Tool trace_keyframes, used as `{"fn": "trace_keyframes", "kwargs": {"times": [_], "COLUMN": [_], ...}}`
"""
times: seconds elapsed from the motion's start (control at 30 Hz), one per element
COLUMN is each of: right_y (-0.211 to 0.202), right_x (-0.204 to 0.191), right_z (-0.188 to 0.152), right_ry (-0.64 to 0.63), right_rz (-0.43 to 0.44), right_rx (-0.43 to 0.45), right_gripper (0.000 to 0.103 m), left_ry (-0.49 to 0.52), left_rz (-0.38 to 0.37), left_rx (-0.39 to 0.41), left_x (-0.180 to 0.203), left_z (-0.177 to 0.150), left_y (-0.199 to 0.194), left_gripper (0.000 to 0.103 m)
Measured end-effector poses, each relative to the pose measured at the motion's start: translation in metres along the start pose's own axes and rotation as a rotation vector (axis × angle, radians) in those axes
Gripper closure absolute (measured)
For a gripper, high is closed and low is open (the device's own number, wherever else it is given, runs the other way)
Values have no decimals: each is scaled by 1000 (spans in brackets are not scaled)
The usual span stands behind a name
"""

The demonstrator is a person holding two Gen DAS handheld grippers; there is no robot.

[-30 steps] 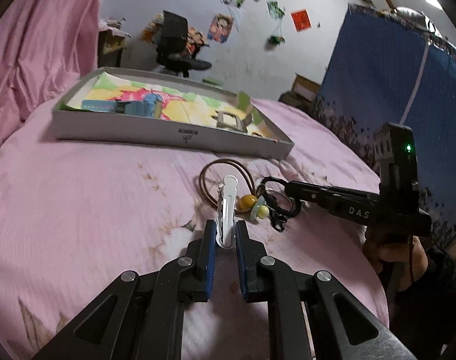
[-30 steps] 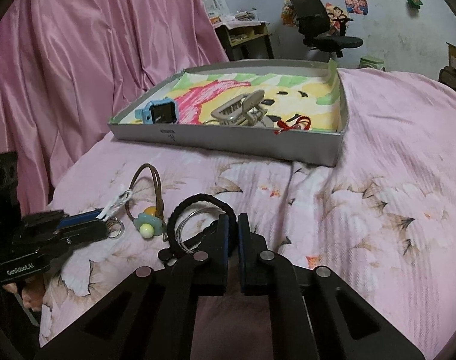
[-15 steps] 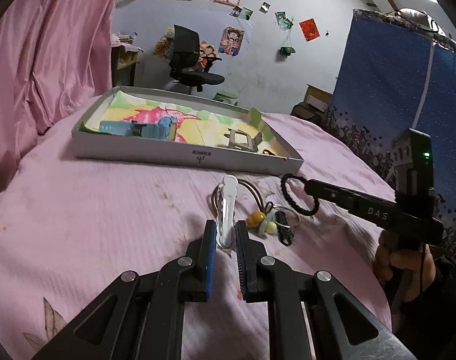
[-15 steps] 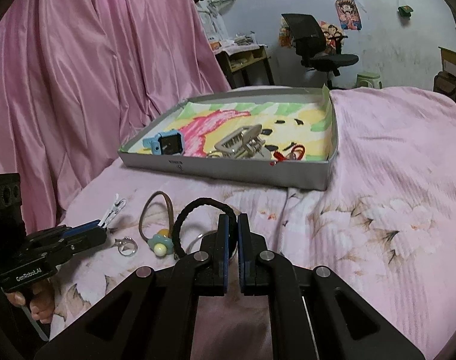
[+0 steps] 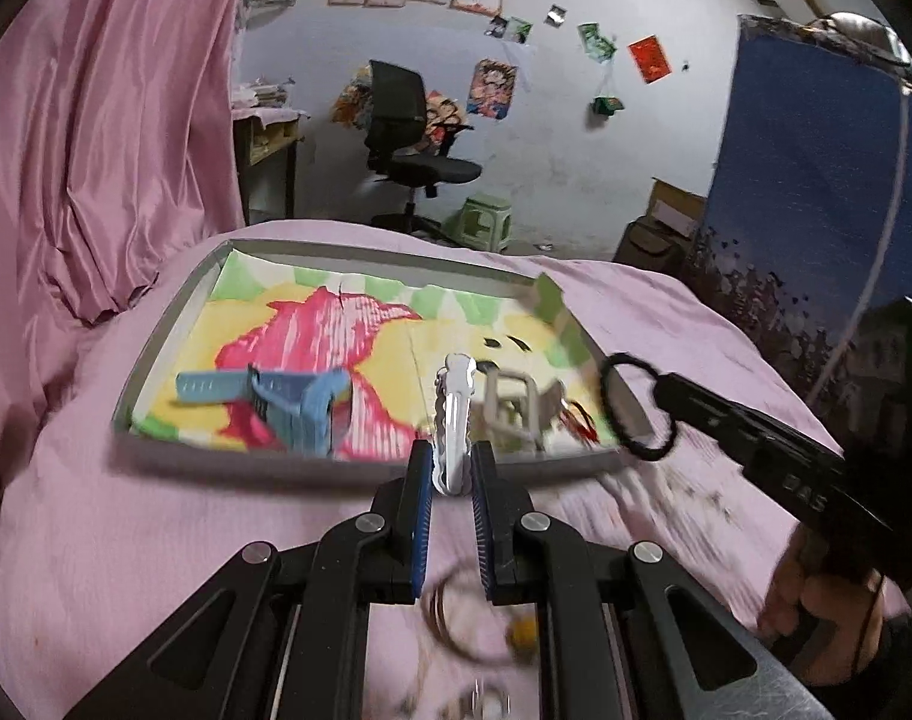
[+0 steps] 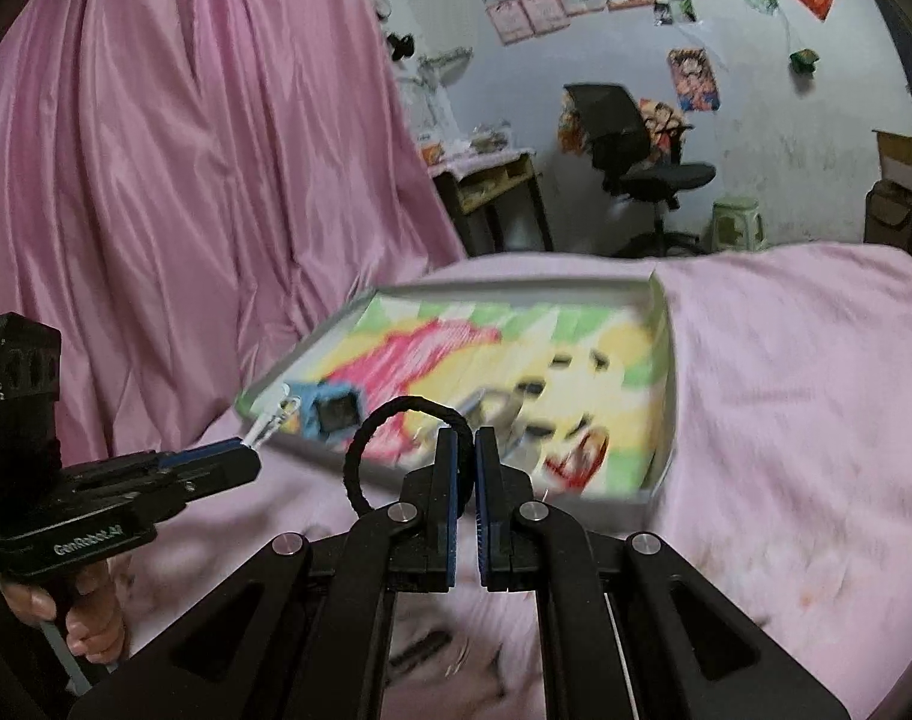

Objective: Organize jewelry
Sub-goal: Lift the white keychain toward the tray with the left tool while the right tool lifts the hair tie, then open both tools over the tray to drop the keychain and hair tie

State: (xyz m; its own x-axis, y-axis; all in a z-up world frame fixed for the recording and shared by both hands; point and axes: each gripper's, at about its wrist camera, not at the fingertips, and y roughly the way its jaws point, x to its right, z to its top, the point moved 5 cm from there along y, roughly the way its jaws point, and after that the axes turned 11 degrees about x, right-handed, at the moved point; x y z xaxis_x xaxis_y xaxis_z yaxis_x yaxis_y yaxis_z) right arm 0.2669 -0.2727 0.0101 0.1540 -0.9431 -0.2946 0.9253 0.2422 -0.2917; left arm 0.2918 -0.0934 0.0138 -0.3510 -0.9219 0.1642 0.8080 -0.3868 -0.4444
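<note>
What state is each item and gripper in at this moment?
left gripper: shut on the white hair clip, lifted.
right gripper: shut on the black hair tie, lifted.
box: open on the bed, holding the blue watch and claw clip.
ring bracelet: lying on the bedspread, blurred.

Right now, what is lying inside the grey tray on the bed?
Inside the tray: a blue watch, a beige claw clip and something small and red. The held white clip covers part of the lining, so more may be hidden.
</note>
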Motion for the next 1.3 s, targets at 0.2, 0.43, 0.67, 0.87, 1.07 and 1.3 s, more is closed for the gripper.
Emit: {"fn": "trace_keyframes", "kwargs": {"times": [0.2,0.43,0.67,0.87,1.07,1.3], "right_y": [14,38,54,60,59,55], "right_x": [33,58,56,53,55,53], "right_z": [13,4,-7,-15,-16,-15], "right_ry": [39,75,53,35,46,40], "right_rz": [-127,-211,-216,-202,-195,-184], "right_rx": [44,-10,-77,-124,-132,-125], "right_gripper": [98,98,98,98,97,90], "left_ry": [-26,-36,-38,-23,-36,-45], "left_rz": [39,95,135,152,133,138], "left_rx": [-75,-155,-201,-212,-197,-119], "left_x": [4,8,6,7,6,3], "left_z": [6,-5,-12,-11,-10,-5], "left_y": [47,79,86,86,81,63], "left_gripper": [91,91,90,90,88,47]}}
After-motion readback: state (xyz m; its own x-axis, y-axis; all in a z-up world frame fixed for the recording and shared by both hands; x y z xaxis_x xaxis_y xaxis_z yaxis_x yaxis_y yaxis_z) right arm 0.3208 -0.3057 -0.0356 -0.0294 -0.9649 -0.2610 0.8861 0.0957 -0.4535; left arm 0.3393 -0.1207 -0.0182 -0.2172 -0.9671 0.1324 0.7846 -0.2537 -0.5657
